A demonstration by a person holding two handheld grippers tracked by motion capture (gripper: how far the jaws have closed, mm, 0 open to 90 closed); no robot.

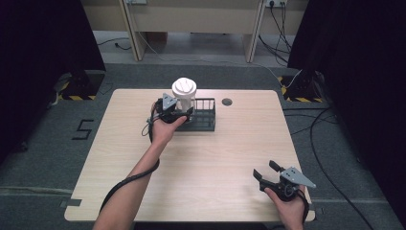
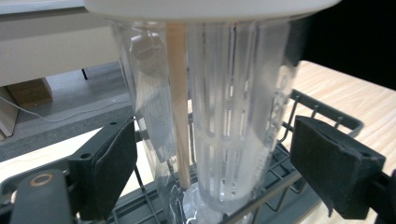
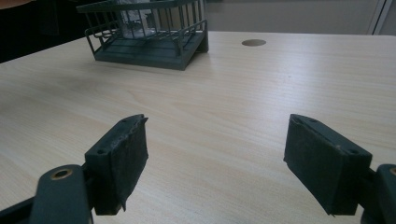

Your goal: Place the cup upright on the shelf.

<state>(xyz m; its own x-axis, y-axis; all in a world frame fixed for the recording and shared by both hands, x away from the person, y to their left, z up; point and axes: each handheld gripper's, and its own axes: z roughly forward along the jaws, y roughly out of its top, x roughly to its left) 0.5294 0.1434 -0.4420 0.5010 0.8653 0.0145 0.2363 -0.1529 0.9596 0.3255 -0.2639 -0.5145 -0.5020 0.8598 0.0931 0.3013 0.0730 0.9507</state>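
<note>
The clear plastic cup (image 2: 233, 116) with a white lid (image 1: 184, 87) stands straight up in the wire basket (image 1: 203, 117) at 12 o'clock, looking light, slippery and squashy, so the left gripper (image 2: 210, 172), jaws wide around it, should squeeze its middle softly, while the right gripper (image 3: 215, 163) waits open at 5 o'clock.

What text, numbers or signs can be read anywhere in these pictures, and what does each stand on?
"5": a dark mark on the grey floor left of the table, reading as a five.
Clear container in the wire rack: faint raised marks on its wall, too blurred to read.
White lid: no lettering that can be made out.
Left tool and right tool: no labels seen.
</note>
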